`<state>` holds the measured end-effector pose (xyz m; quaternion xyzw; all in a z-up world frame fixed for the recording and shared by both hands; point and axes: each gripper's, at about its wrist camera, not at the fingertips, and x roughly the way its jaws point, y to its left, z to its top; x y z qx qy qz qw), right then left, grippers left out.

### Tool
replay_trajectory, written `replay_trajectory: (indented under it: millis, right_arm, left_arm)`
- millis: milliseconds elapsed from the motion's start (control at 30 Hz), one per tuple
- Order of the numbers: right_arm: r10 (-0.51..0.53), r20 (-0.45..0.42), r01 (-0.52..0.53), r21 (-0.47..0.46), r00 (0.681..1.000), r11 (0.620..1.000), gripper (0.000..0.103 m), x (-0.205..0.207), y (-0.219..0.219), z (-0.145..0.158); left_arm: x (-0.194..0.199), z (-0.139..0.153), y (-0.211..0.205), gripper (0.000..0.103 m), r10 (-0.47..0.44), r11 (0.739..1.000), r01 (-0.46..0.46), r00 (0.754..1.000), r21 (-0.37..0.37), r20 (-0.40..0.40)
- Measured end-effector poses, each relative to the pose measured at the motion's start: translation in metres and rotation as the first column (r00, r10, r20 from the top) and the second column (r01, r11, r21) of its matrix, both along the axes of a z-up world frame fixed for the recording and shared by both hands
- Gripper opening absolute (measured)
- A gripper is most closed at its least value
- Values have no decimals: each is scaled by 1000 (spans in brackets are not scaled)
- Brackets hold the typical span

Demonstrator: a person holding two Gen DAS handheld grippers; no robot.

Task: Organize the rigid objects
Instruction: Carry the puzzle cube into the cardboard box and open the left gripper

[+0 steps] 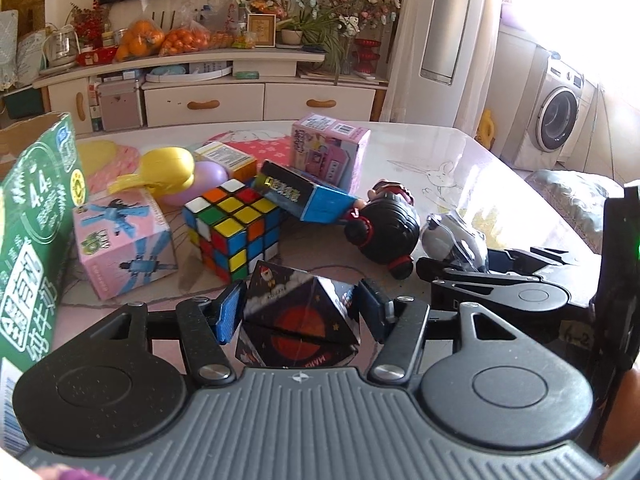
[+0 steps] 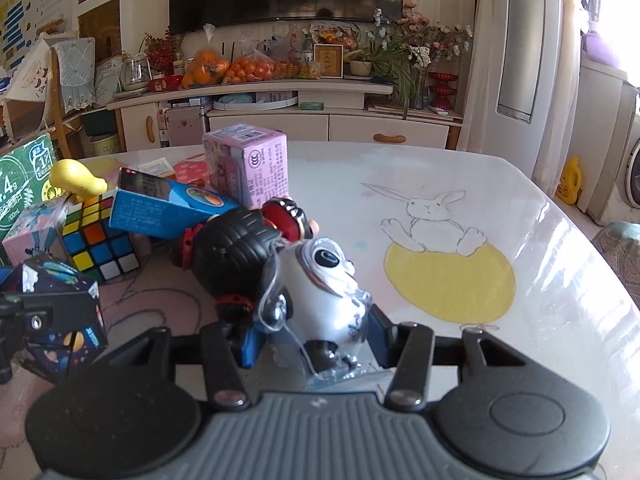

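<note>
My left gripper (image 1: 300,312) is shut on a dark space-print folding cube (image 1: 300,320); its blue pads (image 1: 230,312) press the cube's two side corners. In the right wrist view that cube (image 2: 68,312) sits at the far left. My right gripper (image 2: 316,344) is shut on a white panda toy (image 2: 320,292) in clear wrap. The left wrist view shows the same panda toy (image 1: 452,236) at the right. Just beyond lie a Rubik's cube (image 1: 232,228), a blue box (image 1: 304,196) leaning on it, and a black round doll (image 1: 384,228).
A pink box (image 1: 124,236) and a tall green carton (image 1: 36,220) stand at the left. A purple box (image 1: 328,148), yellow toy (image 1: 168,168) and small yellow box (image 1: 228,156) lie behind. The table (image 2: 520,240), with a rabbit drawing, stretches right to its edge.
</note>
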<state>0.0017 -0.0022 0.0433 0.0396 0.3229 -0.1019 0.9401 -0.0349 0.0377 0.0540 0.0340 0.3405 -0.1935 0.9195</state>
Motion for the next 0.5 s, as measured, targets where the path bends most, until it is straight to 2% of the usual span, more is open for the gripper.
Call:
replay_trajectory:
  millis: [233,500]
  right_arm:
    - [0,2,0,-12,1000,1000,50,-7,13,1]
    - [28,0,-28,-37,1000,999,50,-18,35,3]
  left_arm:
    - [-6,11,15,72,16,1000,-16,1000,-14,11]
    - [-11,4,26,72,9,1000,-9,1000,-4,-25]
